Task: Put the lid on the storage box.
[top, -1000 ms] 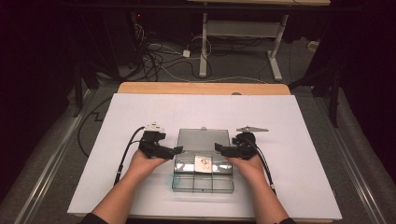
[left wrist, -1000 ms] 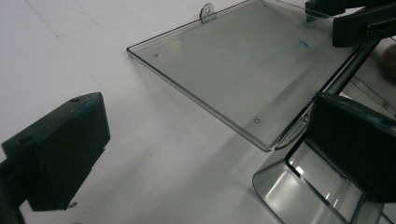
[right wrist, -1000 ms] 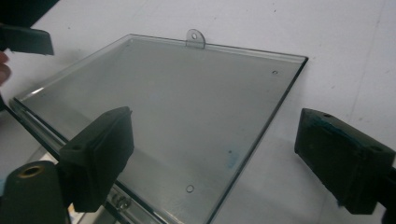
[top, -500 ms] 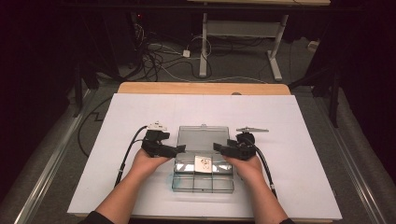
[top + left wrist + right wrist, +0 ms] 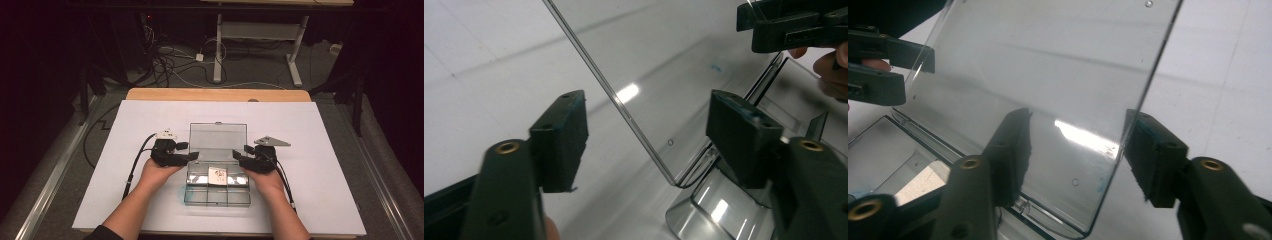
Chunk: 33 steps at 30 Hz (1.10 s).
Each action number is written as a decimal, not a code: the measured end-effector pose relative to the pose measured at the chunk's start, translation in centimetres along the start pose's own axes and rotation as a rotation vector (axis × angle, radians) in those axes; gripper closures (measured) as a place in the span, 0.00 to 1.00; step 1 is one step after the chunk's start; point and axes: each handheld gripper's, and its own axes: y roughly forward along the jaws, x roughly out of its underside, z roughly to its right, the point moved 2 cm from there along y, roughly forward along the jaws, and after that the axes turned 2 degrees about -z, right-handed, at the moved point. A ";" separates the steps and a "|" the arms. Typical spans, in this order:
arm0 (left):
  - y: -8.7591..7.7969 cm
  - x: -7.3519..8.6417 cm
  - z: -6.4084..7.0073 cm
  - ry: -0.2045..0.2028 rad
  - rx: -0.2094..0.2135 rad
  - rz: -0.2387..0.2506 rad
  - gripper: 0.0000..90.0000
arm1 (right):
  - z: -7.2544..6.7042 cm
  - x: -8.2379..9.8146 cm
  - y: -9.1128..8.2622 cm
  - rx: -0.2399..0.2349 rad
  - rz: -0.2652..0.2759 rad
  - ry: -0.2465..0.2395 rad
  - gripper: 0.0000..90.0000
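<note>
**Bracketing the lid from both side edges**

Straddling the lid's left edge, the left gripper (image 5: 192,156) sits at the left of the clear box (image 5: 217,189), which lies near the front middle of the white table (image 5: 125,200). In the left gripper view the lid (image 5: 664,75) stands raised, tilted, with its thin edge running between the two pads (image 5: 561,137). The jaws have just been closing, yet a gap shows on each side of the edge, so the claw is open, not gripping. Likely reason for the placement: a thin pane is easiest caught across its edge.

Middle: the box is divided into compartments, and a small white card (image 5: 218,174) lies in one of the middle ones. The lid is hinged at the far side and held up by nothing I can see but its own hinge.

Right: the right gripper (image 5: 239,158) mirrors the left. In its own view the lid's other side edge (image 5: 1143,95) passes between its pads (image 5: 1155,150); one jaw shows through the plastic. These jaws have also just been closing, with a gap remaining at the outer pad: open.

Judgement: both sides are taken so the lid swings evenly, without twisting at the hinge.
</note>
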 end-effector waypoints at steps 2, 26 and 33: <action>-0.2 -0.1 0.2 0.012 -0.007 0.013 0.46 | 0.0 0.0 -0.4 0.007 0.018 -0.013 0.58; -1.4 0.1 1.4 0.103 -0.049 0.049 0.79 | -0.1 0.5 -4.5 0.075 0.137 -0.090 0.85; -1.9 0.5 1.8 0.111 -0.037 0.075 0.81 | -0.7 1.3 -5.5 0.033 0.139 -0.129 0.97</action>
